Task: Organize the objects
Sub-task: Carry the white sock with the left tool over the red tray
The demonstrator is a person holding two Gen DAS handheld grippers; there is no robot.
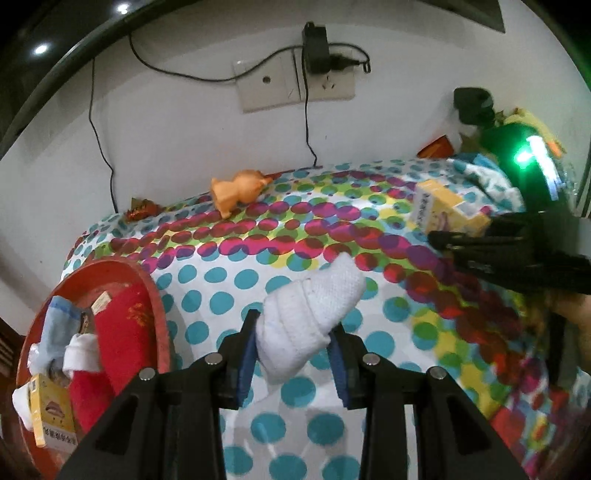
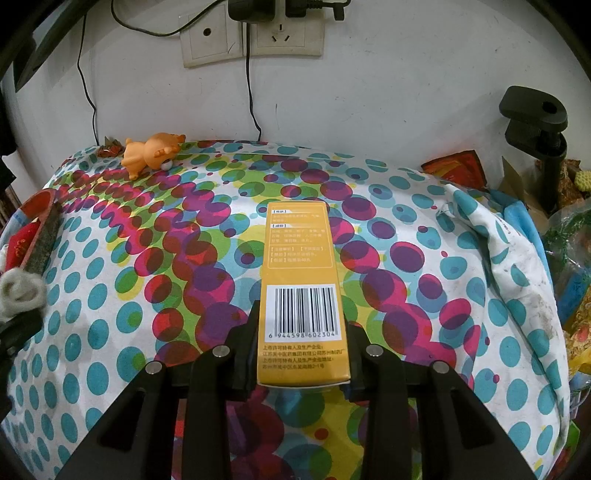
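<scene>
My left gripper (image 1: 293, 328) is shut on a white sock (image 1: 308, 314), held above the dotted tablecloth (image 1: 221, 280). At the lower left a red tray (image 1: 159, 314) holds socks, a red cloth and a yellow box (image 1: 51, 417). My right gripper (image 2: 301, 317) is shut on a yellow medicine box (image 2: 301, 273) with a barcode, lifted over the cloth (image 2: 147, 258). In the left wrist view that same box (image 1: 443, 210) and the right gripper's black fingers (image 1: 480, 243) show at the right. An orange toy animal (image 2: 151, 151) lies near the wall; it also shows as the orange toy (image 1: 238, 192).
A white wall with sockets (image 2: 251, 33), a plugged charger and hanging cables stands behind the table. A black clamp (image 2: 535, 129) and a pile of packets and bags (image 2: 569, 240) crowd the right side. A candy wrapper (image 1: 142, 210) lies at the back left.
</scene>
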